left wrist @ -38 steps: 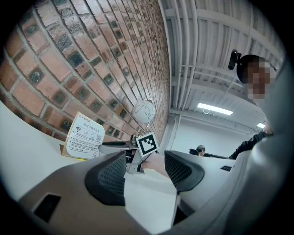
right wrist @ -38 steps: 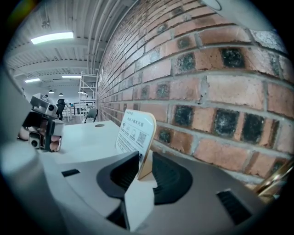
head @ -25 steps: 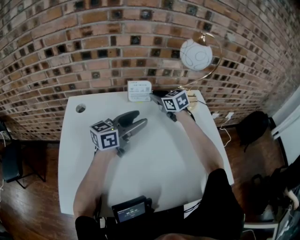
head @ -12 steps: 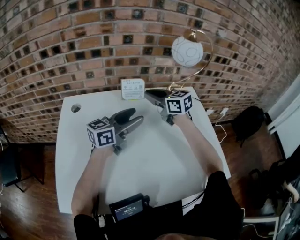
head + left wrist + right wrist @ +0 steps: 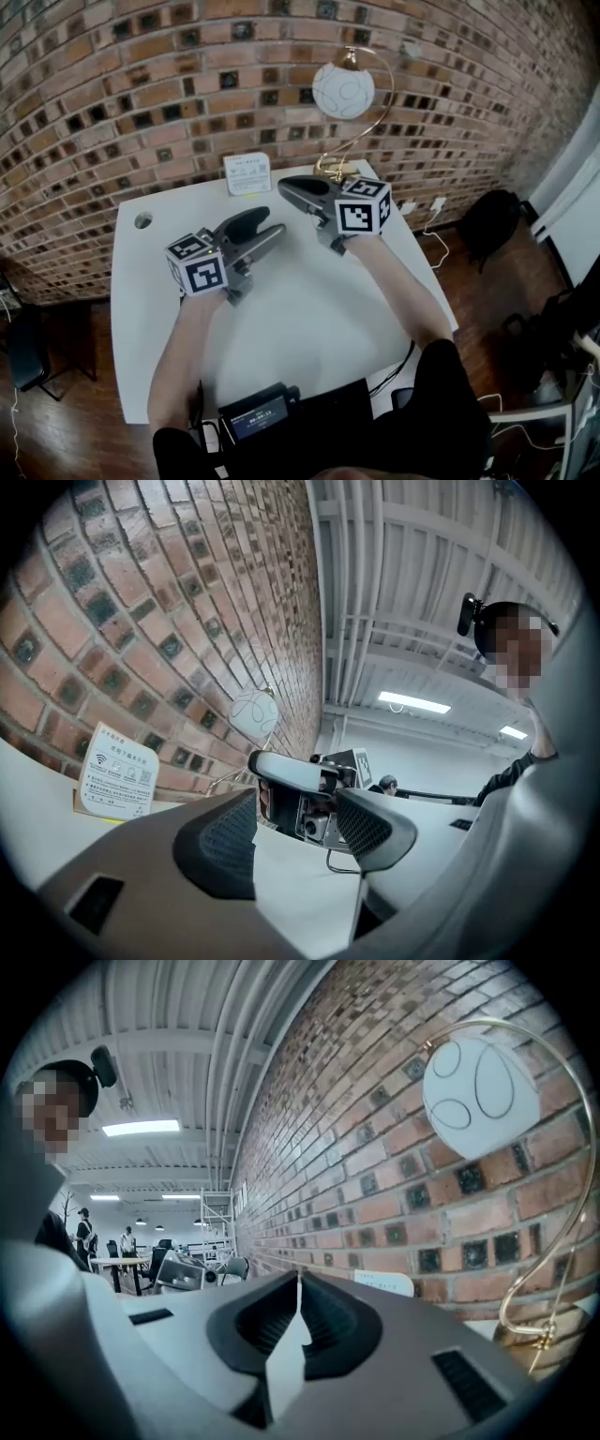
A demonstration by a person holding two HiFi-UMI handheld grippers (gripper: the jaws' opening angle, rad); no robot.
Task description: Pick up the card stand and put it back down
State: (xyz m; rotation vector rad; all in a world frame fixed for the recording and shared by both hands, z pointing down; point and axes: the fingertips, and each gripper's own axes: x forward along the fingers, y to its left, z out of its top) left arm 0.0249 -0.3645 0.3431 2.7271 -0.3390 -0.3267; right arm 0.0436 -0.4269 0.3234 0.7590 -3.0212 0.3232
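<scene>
A flat white table (image 5: 309,309) meets a rough red-brick wall (image 5: 141,84); a lamp (image 5: 343,91) with a smooth white globe on a curved brass stem stands by the wall. The card stand (image 5: 247,174), a small upright white printed card, sits on the table just left of the lamp's base, untouched. The right gripper (image 5: 289,186), grey with ribbed dark pads, hovers before the lamp's base; its jaws have just been closing and meet on nothing. The left gripper (image 5: 265,225), farther left of the lamp, holds its jaws parted and empty.
</scene>
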